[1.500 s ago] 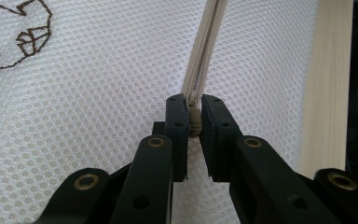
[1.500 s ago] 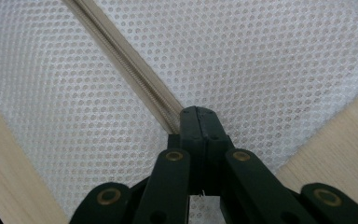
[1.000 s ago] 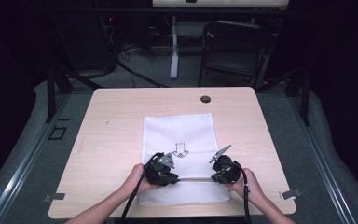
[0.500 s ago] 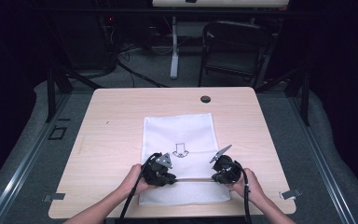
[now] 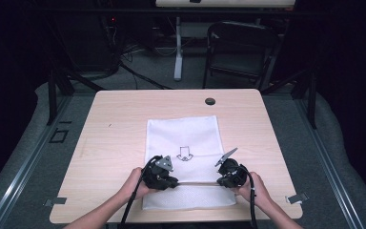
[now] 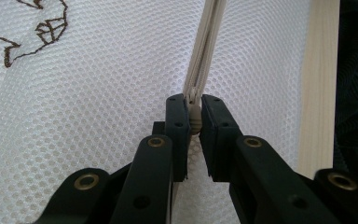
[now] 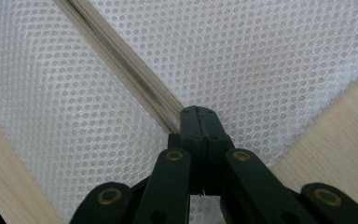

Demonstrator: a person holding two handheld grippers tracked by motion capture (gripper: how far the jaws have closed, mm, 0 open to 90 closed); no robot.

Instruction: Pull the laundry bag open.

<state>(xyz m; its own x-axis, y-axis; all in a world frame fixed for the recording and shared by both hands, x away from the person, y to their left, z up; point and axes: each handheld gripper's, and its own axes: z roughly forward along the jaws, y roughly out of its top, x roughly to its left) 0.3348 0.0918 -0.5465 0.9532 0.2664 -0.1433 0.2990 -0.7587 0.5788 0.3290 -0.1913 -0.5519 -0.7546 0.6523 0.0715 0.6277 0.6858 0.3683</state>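
Over mesh bag (image 5: 183, 138), both hands (image 5: 134, 183) low.

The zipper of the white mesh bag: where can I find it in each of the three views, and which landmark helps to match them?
High view: the zipper is a thin beige line across the near part of the mesh bag, between the two grippers.
Left gripper view: it runs from top centre down to the jaws, which pinch its pull.
Right gripper view: it runs diagonally from top left to the shut jaws.
Shared landmark: the bag's honeycomb mesh beside the pale wooden table.
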